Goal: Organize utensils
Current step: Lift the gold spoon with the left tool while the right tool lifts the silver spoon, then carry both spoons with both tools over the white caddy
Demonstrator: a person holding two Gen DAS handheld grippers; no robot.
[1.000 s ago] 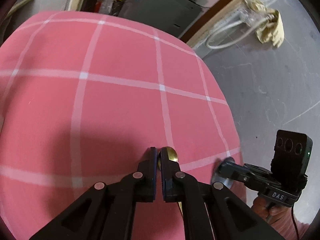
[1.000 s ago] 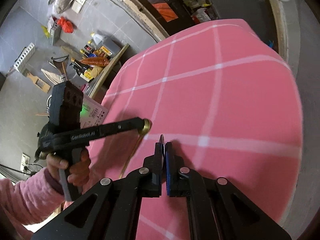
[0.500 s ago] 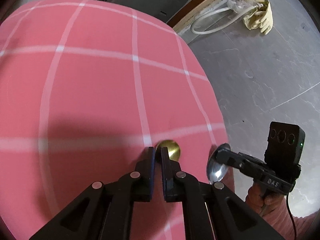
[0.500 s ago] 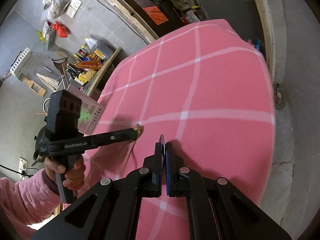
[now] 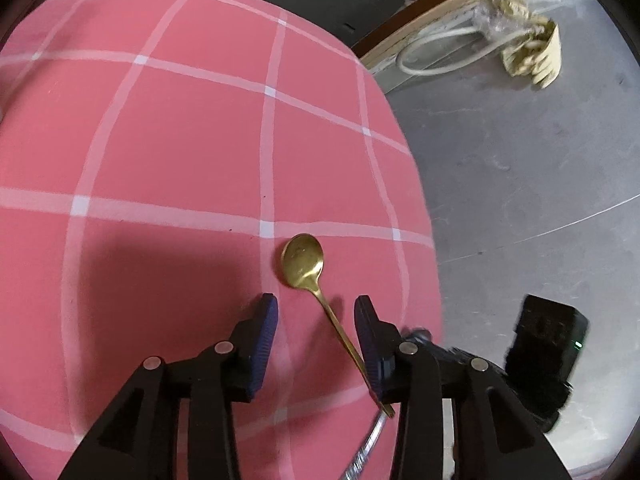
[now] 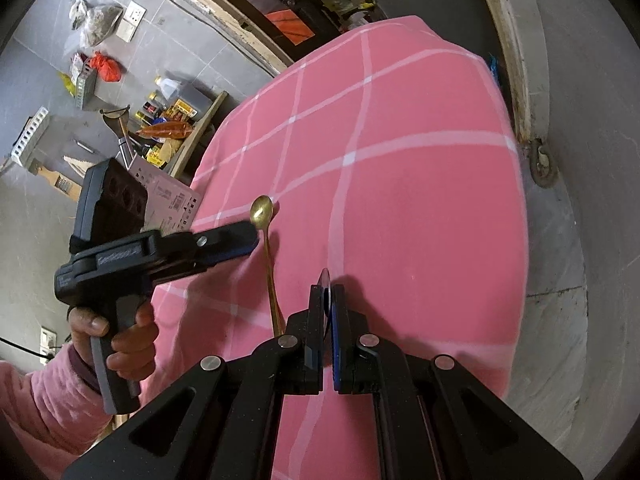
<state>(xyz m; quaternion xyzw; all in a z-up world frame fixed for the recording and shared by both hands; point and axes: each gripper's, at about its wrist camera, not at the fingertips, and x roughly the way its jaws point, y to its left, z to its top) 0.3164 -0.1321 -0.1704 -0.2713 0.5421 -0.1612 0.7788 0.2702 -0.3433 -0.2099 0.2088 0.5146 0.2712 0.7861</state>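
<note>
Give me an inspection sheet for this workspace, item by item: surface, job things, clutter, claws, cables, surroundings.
Surface: pink checked cloth with white grid lines covers the table.
Job's things: gold spoon lies flat on the cloth, bowl up, handle running back between the left claw's fingers; silver utensil clamped in the right claw, its handle showing low in the left view.
Clutter: nothing seen on the cloth besides the spoon.
Claws: left claw open, straddling the gold handle without touching it; right claw shut on the silver utensil.
Cables: white hose on the floor.
Surroundings: grey floor, yellow gloves, bottles and packets by a shelf.
</note>
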